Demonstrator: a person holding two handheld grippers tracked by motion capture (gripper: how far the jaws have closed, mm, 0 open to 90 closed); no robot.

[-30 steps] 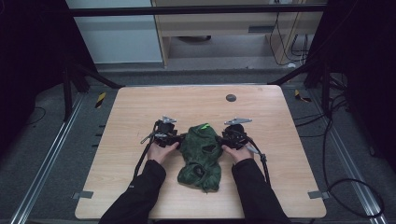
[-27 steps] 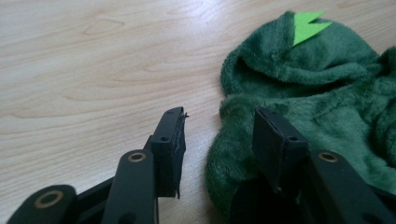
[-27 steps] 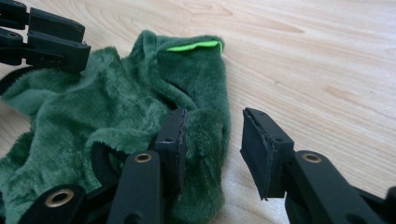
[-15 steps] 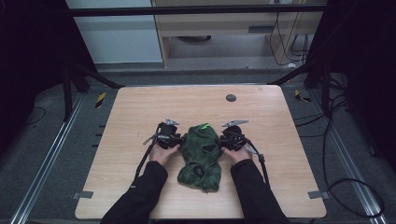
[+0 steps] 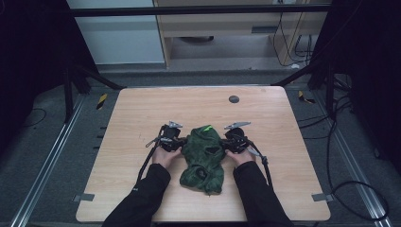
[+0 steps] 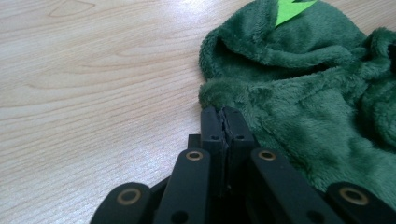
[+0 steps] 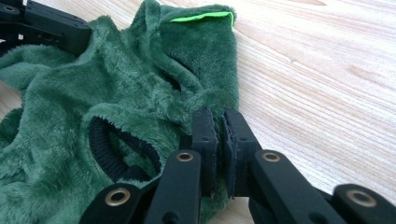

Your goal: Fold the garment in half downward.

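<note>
A dark green fleece garment point(image 5: 204, 158) is lying crumpled near the middle of the wooden worktop point(image 5: 142, 113), its long side running toward the person; a bright green tab point(image 5: 206, 127) is showing at its far end, and a black ribbed cuff point(image 7: 116, 151) is ringing an opening on the side facing the right gripper view. The left gripper point(image 5: 176, 140) is sitting against the garment's left edge; in the left gripper view its jaws are standing pressed together, having just been closing, and a fold of the fleece edge point(image 6: 219, 93) is sitting right at their tips, pinched between them. The right gripper point(image 5: 230, 142) is sitting against the garment's right edge, across from the left one; in the right gripper view its jaws are nearly together, having just been closing too, and a tuft of fleece is caught between their pads. Both grippers are low on the worktop with the garment bunched between them; the person's hands and dark sleeves point(image 5: 142, 198) are coming in from the near edge. A small dark disc point(image 5: 233, 99) is lying on the worktop well beyond the garment, toward the far edge.
</note>
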